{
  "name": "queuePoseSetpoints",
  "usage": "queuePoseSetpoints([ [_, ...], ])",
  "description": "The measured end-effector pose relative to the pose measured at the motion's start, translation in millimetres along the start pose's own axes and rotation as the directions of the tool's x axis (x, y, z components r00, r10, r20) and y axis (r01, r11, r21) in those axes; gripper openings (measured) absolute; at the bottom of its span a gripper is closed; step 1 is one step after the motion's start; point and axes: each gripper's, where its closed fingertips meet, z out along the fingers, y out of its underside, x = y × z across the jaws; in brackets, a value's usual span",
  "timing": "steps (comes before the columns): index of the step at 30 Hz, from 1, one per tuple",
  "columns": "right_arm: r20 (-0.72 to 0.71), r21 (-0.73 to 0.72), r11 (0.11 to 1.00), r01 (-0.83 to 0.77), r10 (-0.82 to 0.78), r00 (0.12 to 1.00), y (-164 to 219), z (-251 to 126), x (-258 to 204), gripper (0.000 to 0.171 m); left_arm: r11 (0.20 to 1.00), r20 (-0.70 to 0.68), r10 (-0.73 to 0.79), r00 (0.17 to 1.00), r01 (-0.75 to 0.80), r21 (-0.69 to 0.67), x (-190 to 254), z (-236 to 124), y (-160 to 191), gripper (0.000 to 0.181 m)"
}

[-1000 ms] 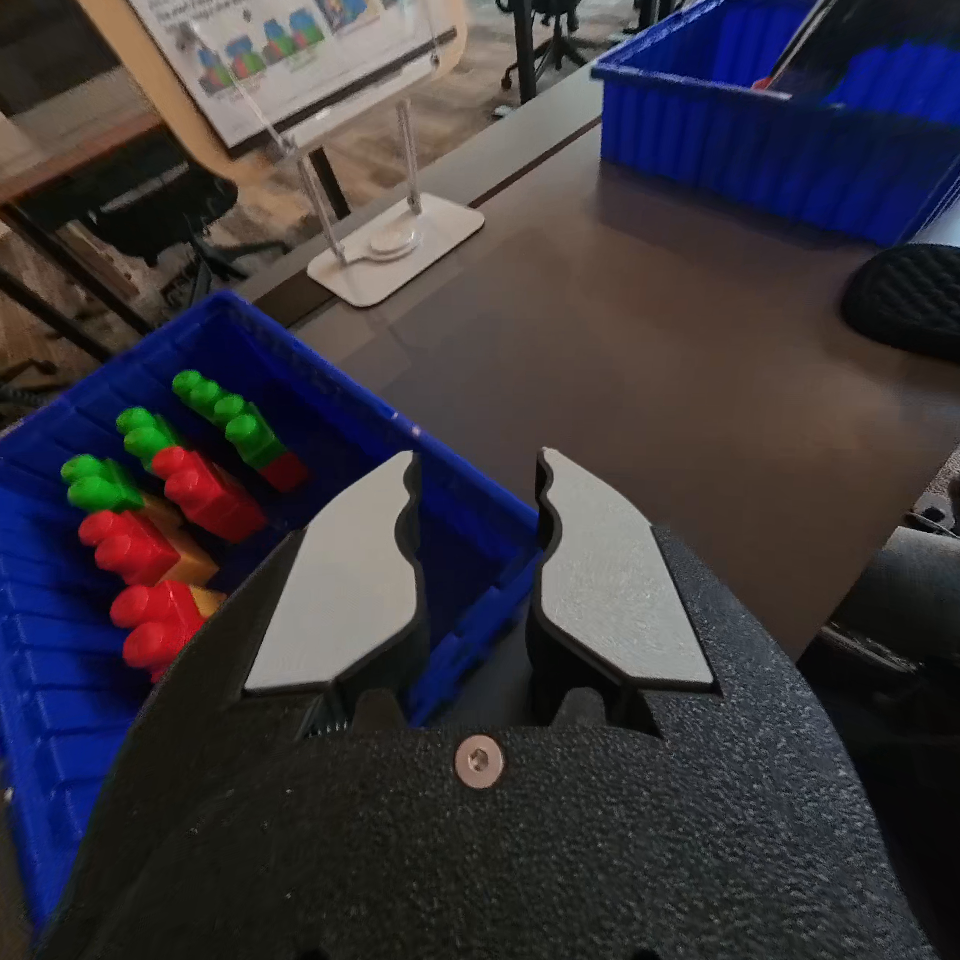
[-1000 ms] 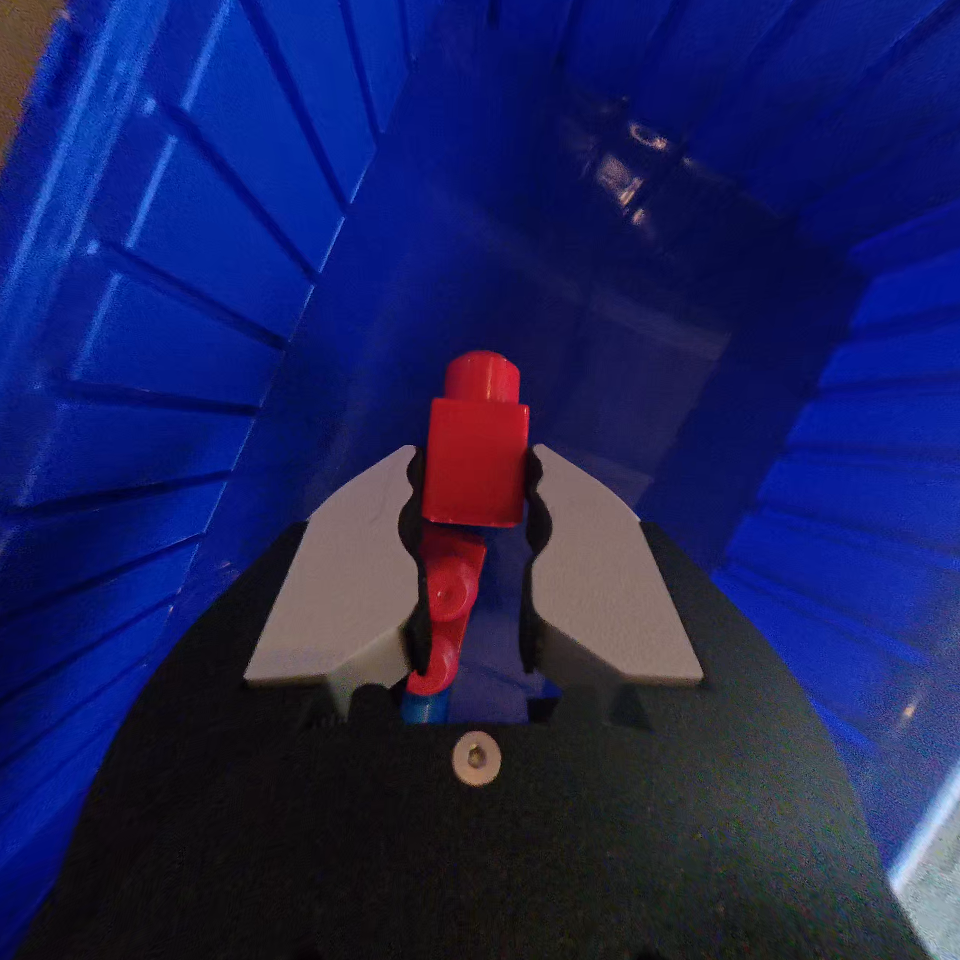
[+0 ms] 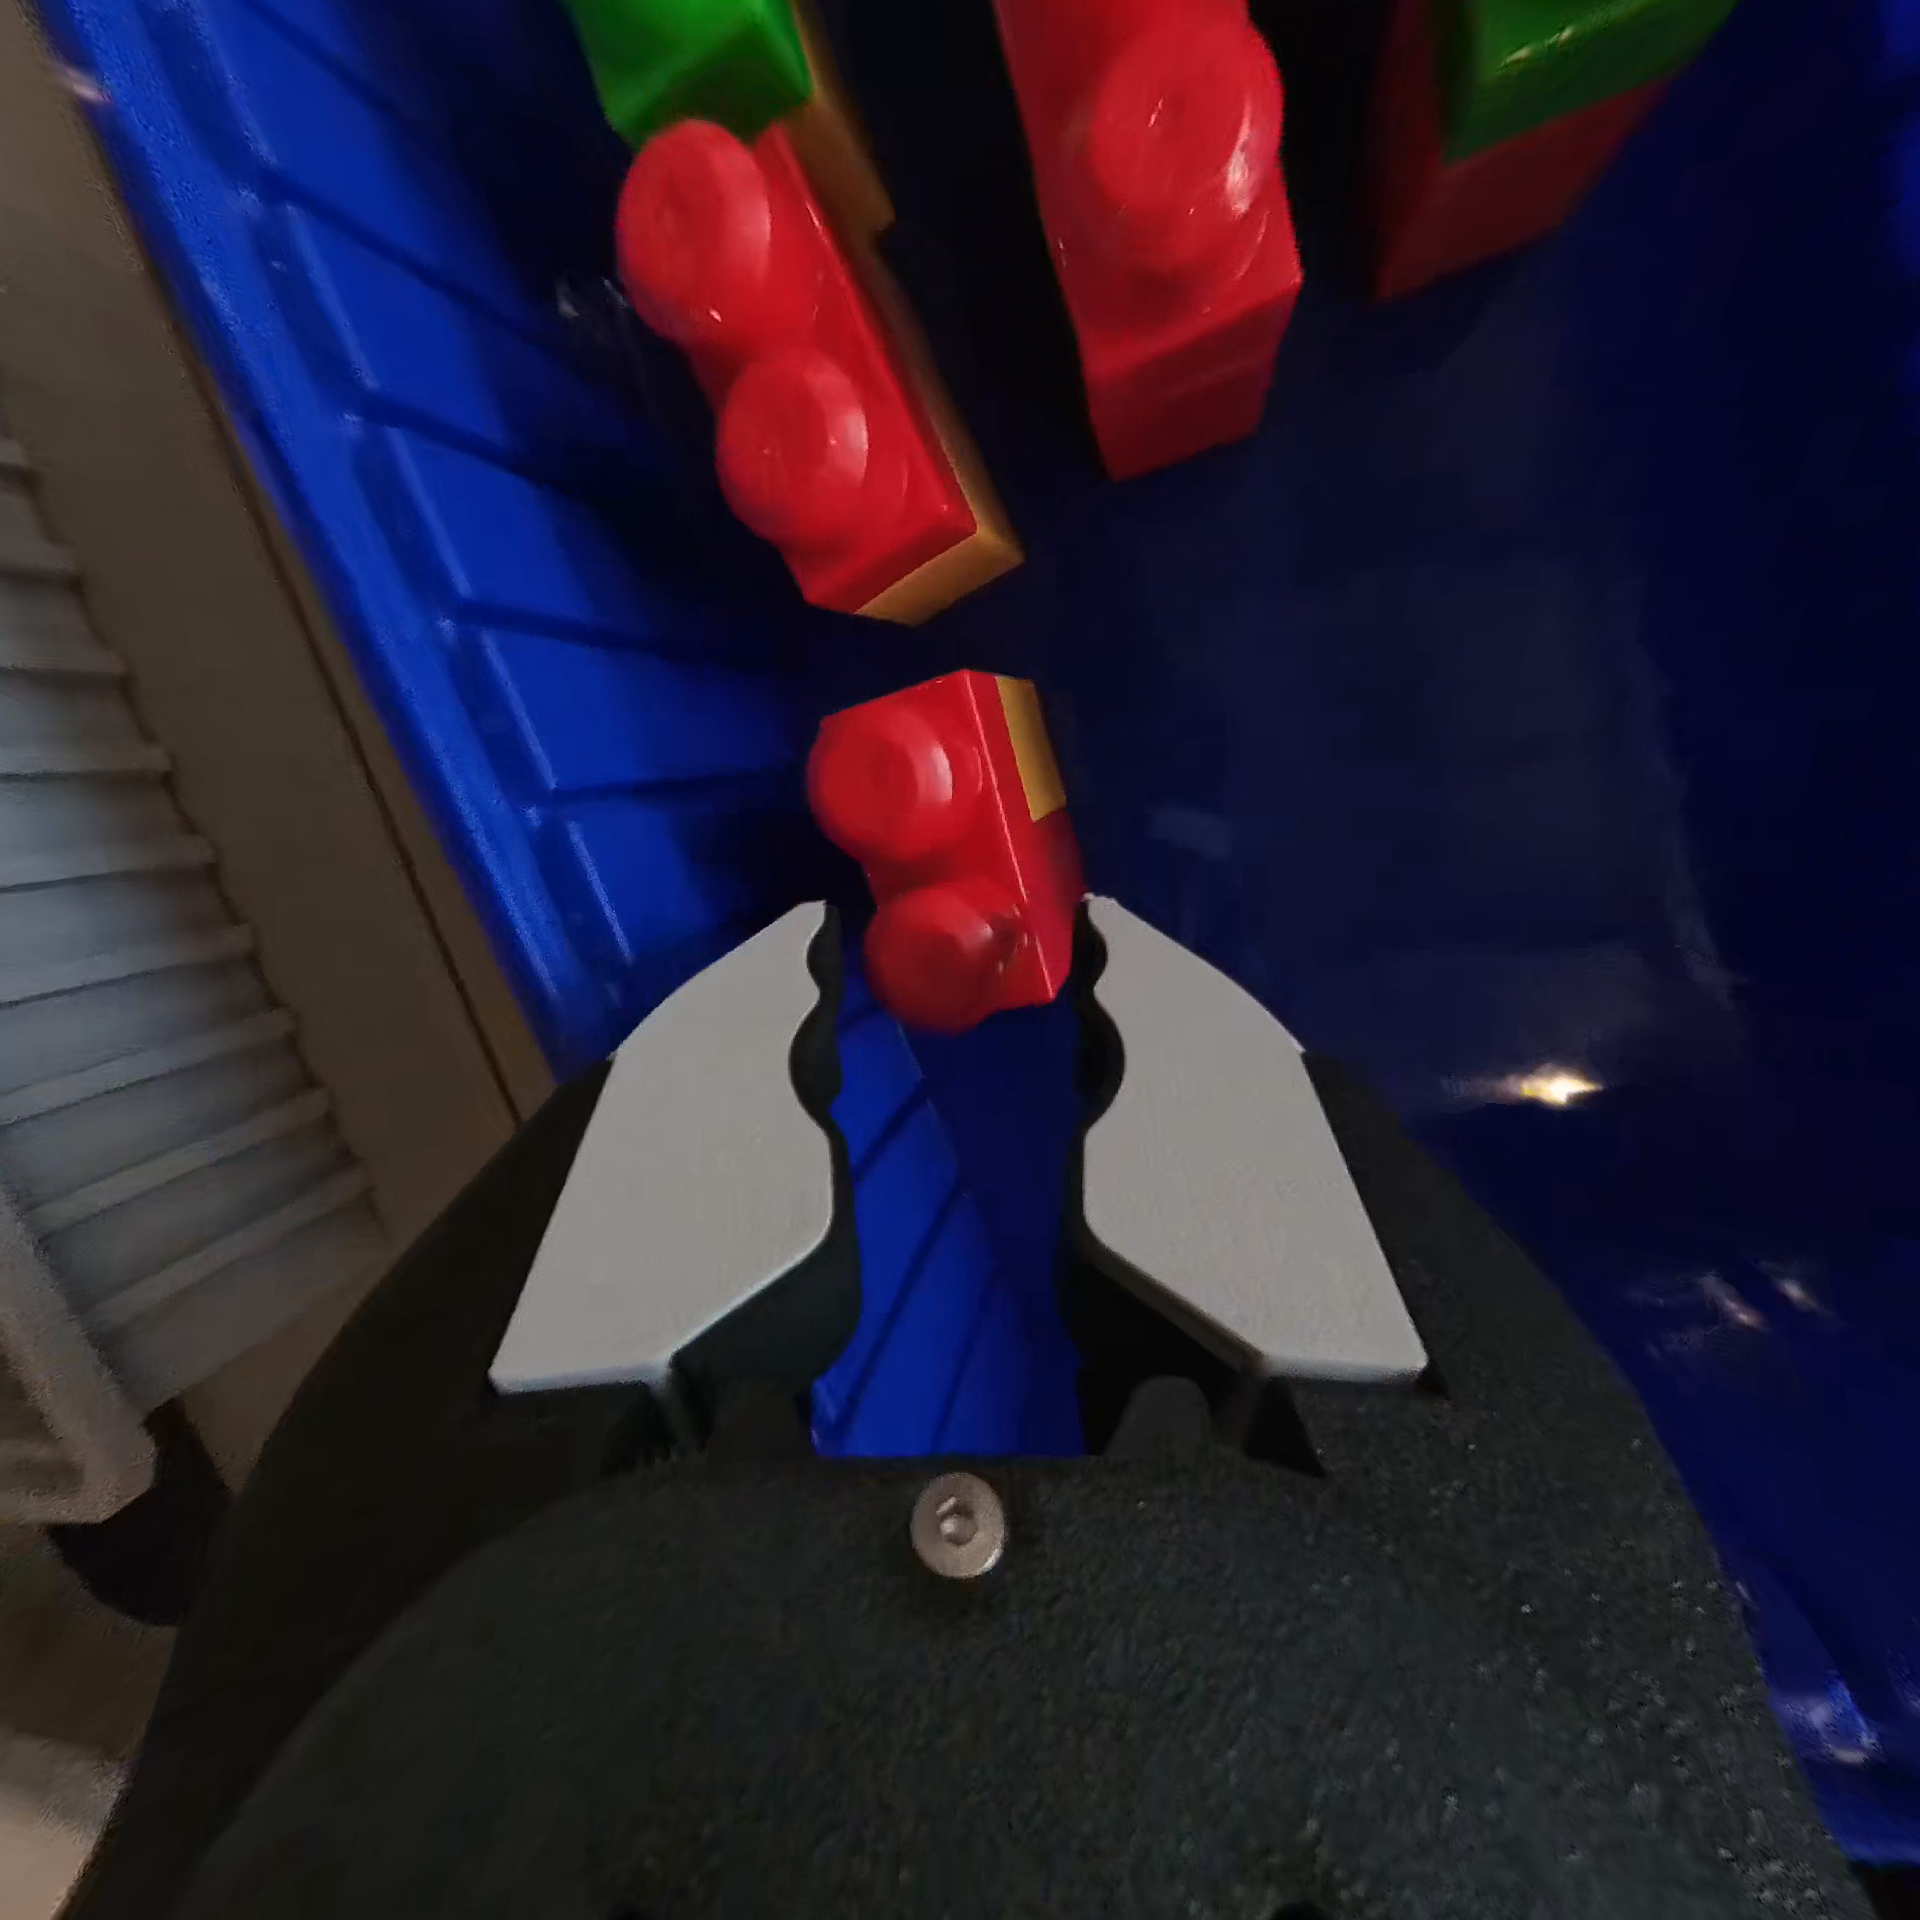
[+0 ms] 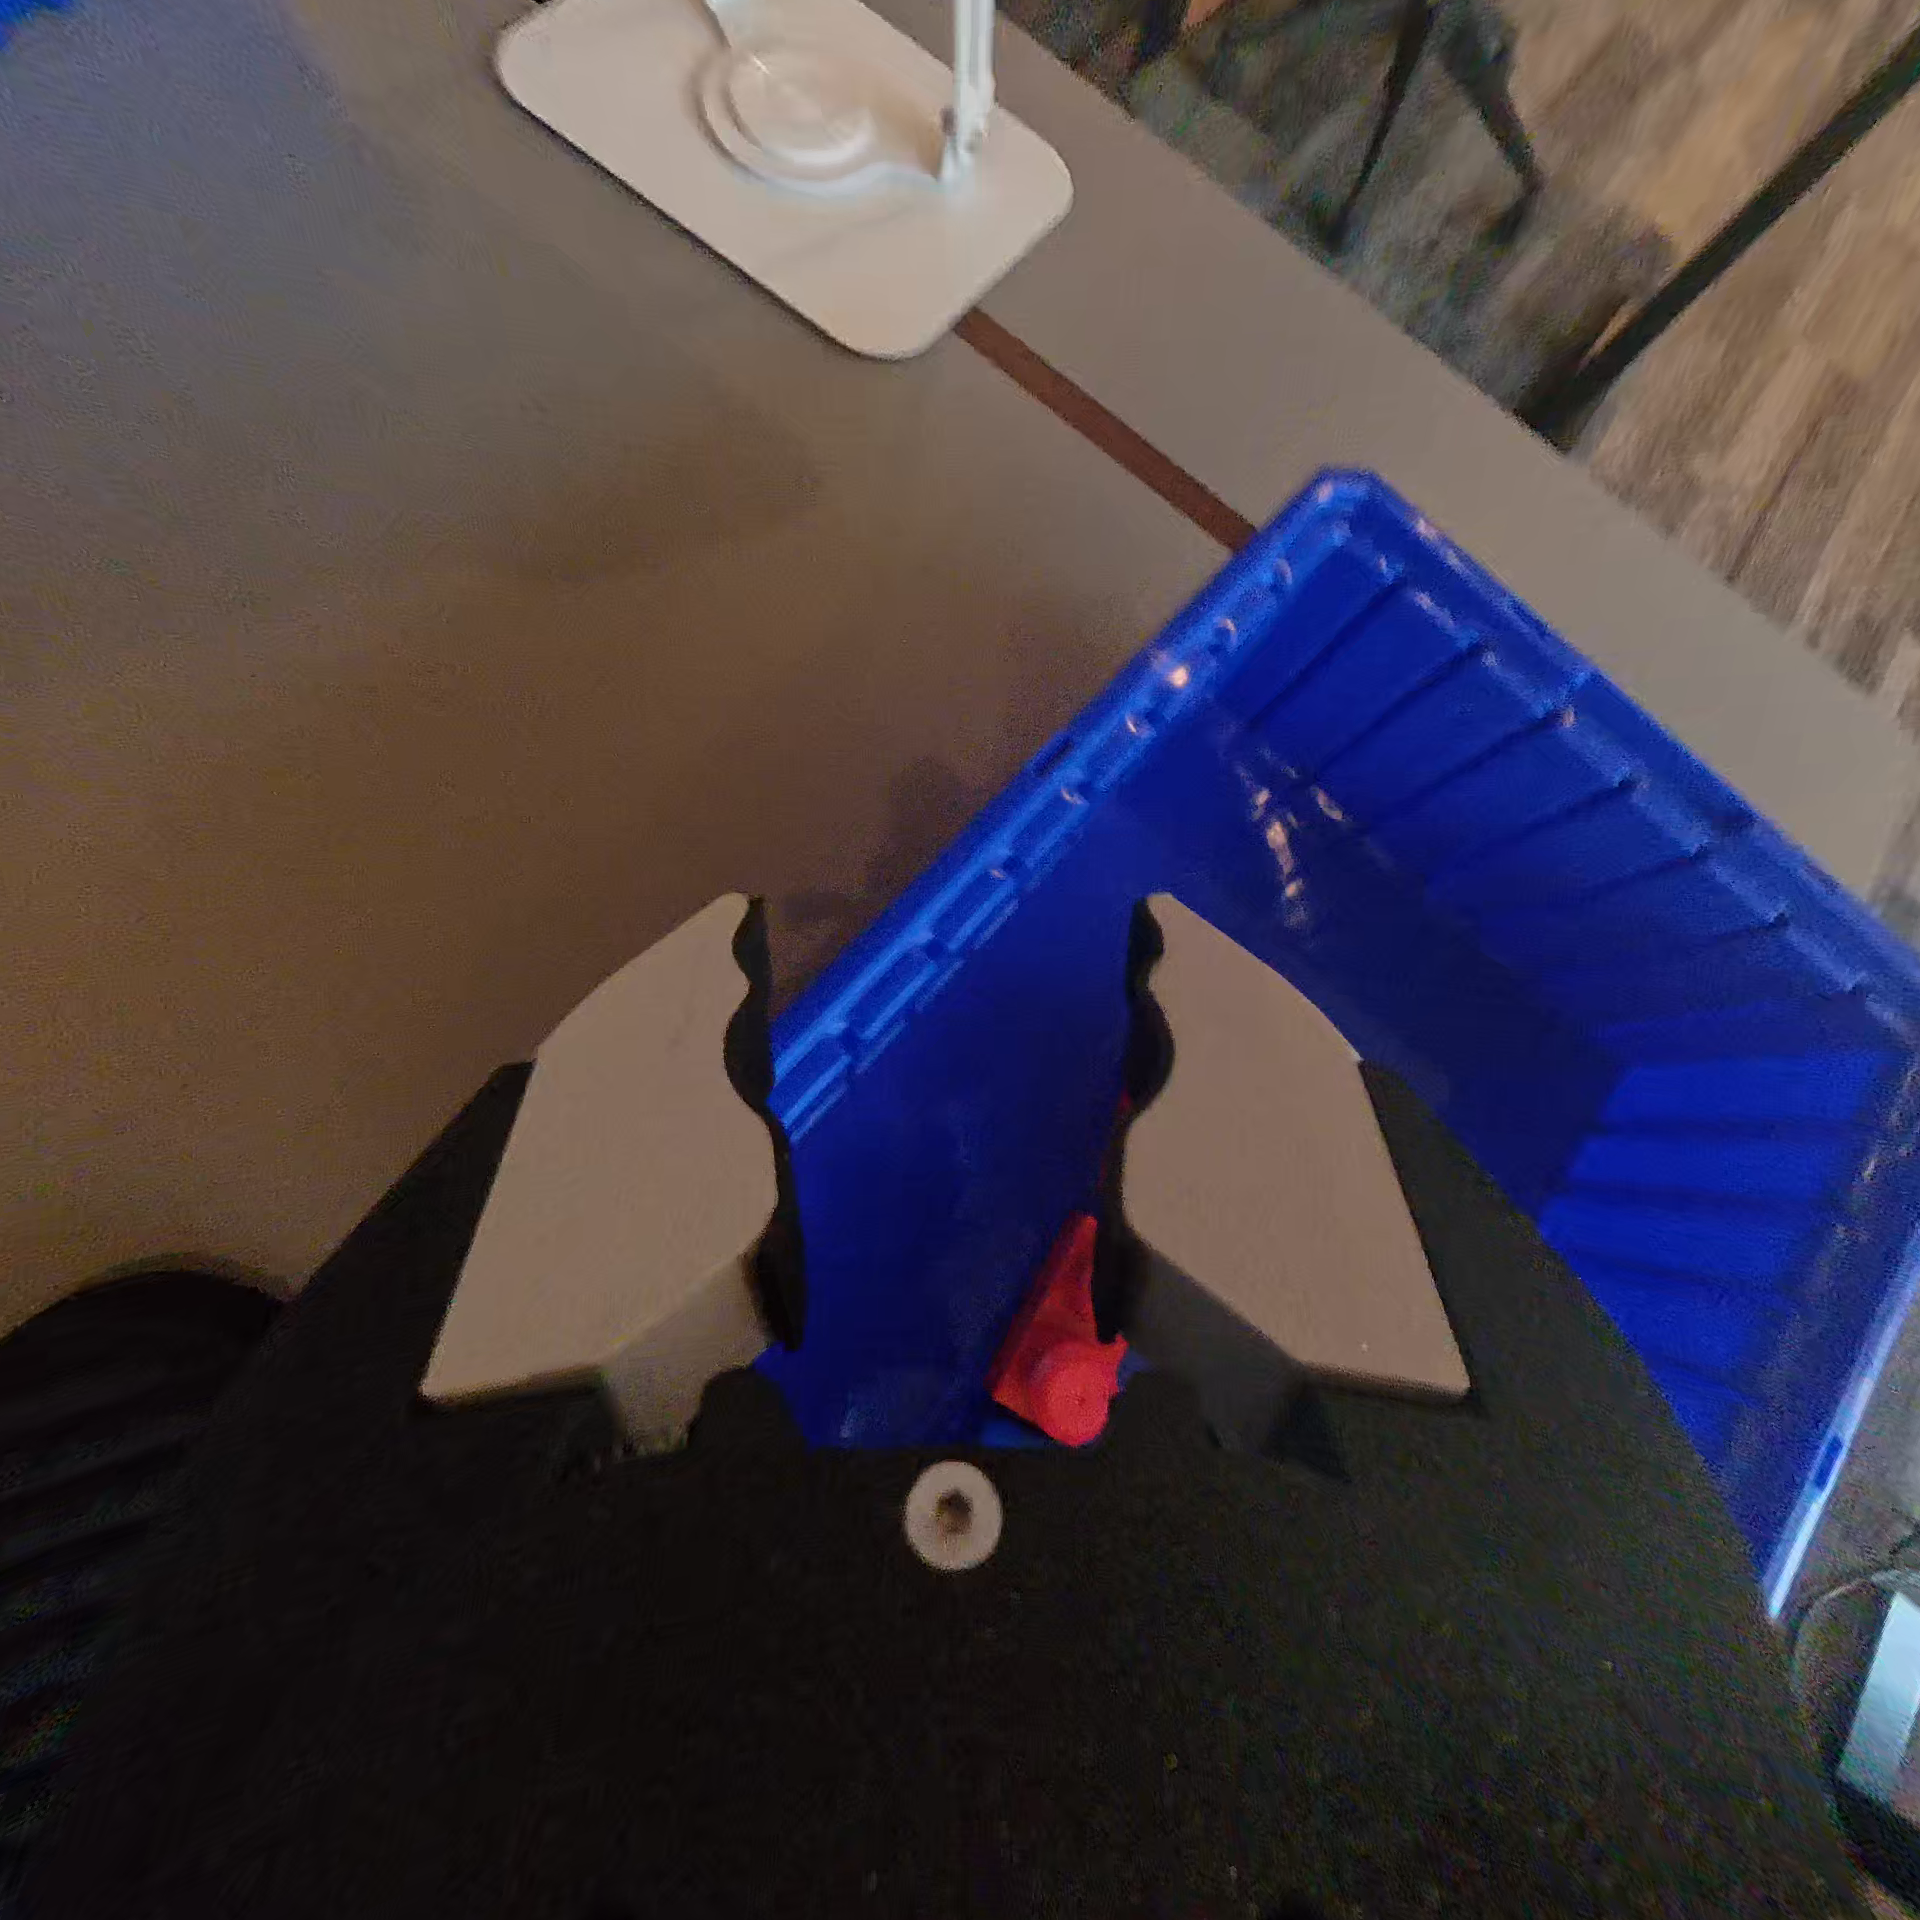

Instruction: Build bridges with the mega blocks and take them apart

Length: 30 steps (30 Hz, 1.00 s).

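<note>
L gripper inside blue bin, jaws open, red block at 12 between tips, contact unclear. R gripper open, empty, over 2nd bin.

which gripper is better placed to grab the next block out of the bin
The left gripper. Its open jaws already flank the nearest red block inside the blue bin. The right gripper is open too, pointing over a bin rim toward the table.

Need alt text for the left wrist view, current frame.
Open left hand-held gripper reaches into a blue bin, its tips flanking a red two-stud block. More red, green and orange blocks lie beyond.
</note>
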Motion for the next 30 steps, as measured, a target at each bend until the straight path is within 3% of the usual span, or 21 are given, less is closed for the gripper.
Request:
queuePoseSetpoints([
  [12, -0.079, 0.145, 0.926, 0.350, -0.342, 0.937, -63.5, -39.7, -126.4, 0.064, 0.998, 0.032, 0.002, 0.999, 0.000, -0.062, -3.7, 31.9, -1.5, 0.040],
  [17, -0.109, 0.189, 0.876, 0.443, -0.430, 0.896, -79.6, -43.9, -165.3, 0.059, 0.999, 0.025, 0.037, 0.999, -0.037, -0.005, -0.4, 28.2, -4.5, 0.038],
  [22, -0.158, 0.219, 0.820, 0.529, -0.505, 0.848, -92.1, -45.8, -193.8, 0.056, 0.986, 0.118, 0.092, 0.989, -0.107, 0.124, 2.7, -3.6, -14.0, 0.037],
  [30, -0.152, 0.264, 0.776, 0.572, -0.553, 0.819, -108.1, -41.0, -230.4, 0.054, 0.898, 0.251, 0.155, 0.956, -0.242, 0.368, 39.4, -91.3, -32.7, 0.037],
])
